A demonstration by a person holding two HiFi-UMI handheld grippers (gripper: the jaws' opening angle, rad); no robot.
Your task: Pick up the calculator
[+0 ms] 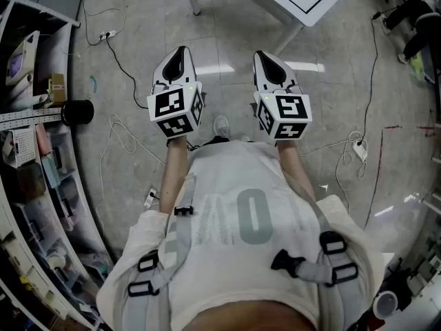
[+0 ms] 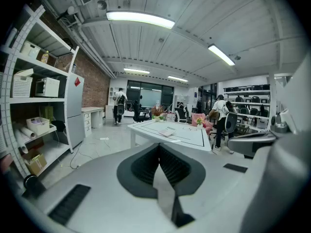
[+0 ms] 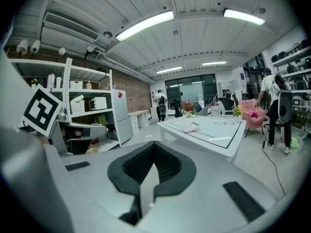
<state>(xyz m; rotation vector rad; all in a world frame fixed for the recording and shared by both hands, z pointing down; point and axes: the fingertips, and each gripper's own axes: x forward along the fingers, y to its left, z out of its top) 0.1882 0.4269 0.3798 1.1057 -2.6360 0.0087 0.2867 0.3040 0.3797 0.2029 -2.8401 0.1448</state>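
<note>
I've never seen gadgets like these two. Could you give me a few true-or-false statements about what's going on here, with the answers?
1. The left gripper and the right gripper are both shut, with nothing between their jaws. True.
2. The grippers rest on the white table. False: they are held in the air over the floor, and the table stands further ahead.
3. A small flat pale object, perhaps the calculator, lies on the table. True.
4. The shelves stand on the person's right. False: they are on the person's left.
</note>
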